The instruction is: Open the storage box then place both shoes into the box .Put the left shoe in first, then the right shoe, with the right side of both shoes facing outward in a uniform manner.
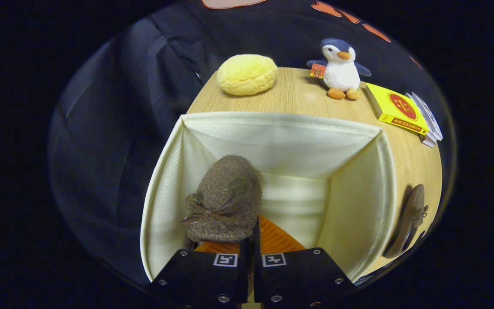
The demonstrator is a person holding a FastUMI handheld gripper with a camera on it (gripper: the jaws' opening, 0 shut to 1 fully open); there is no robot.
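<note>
A: Nearest thing?
B: The gripper (253, 246), fingers close together, clamped on the heel edge of a fuzzy brown shoe (225, 199) with a small bow. The shoe hangs toe-forward inside the storage box (371, 193).
A: Box details?
B: Cream woven fabric, soft square walls, top open. The shoe sits against the left wall; open room beside it toward the right wall.
A: Second shoe?
B: Other brown shoe (411, 221) lies on the tabletop (298, 96), outside the box's right wall, near the table's edge.
A: Beyond the box?
B: Wood-grain surface with a round yellow plush cushion (247, 74), a plush penguin (339, 68), a yellow book (397, 108) on a stack.
</note>
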